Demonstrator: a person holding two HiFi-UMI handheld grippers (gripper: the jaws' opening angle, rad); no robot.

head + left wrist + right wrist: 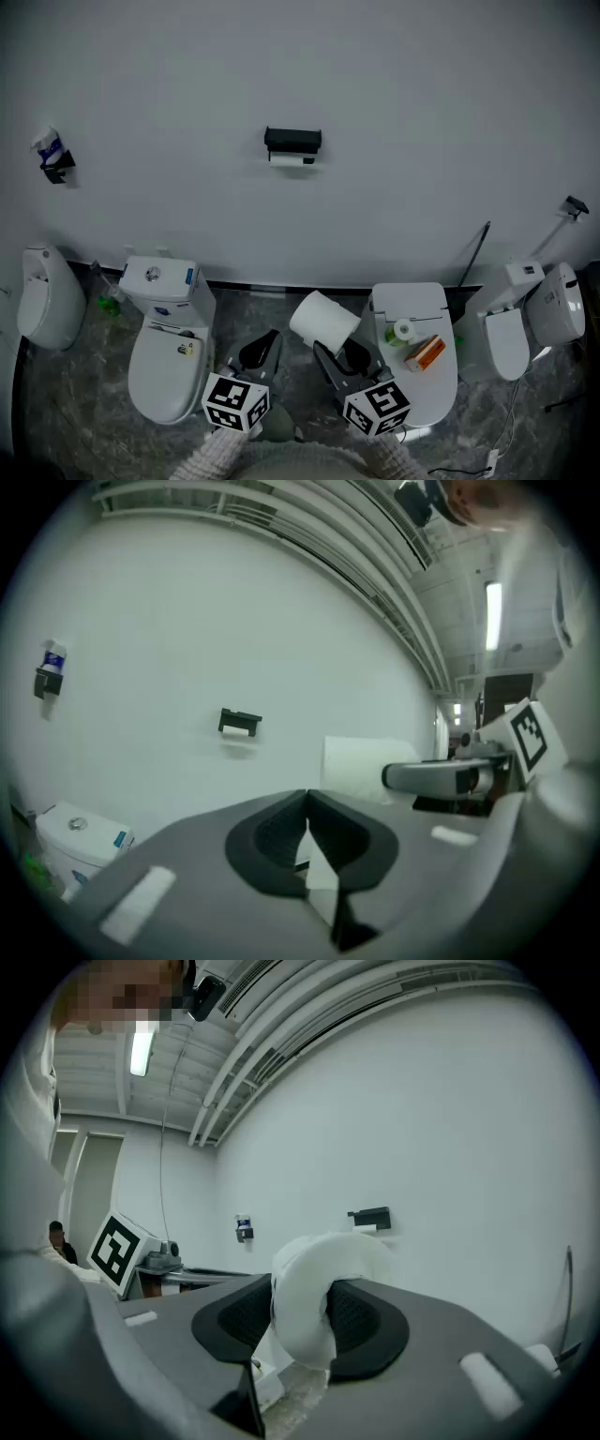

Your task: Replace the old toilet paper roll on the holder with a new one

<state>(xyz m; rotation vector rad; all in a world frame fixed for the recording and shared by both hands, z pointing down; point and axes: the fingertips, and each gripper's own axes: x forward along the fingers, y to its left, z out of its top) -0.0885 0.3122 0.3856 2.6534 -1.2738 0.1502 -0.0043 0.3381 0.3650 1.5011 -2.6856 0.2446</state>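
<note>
Head view: at the frame's lower centre, the right gripper [337,352] carries the new roll [324,322]. The holder [292,141], with the old roll [291,160] under it, sits at upper centre.

Left gripper view: the left gripper [307,803] is pressed together and holds nothing.

Right gripper view: the jaws pinch the new roll's paper side and dent it. It looks light, soft and easily crushed, so a gentle hold near the core seems best.

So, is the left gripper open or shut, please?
Shut: the grey left gripper has its black pads touching at the tips, nothing between them.
</note>
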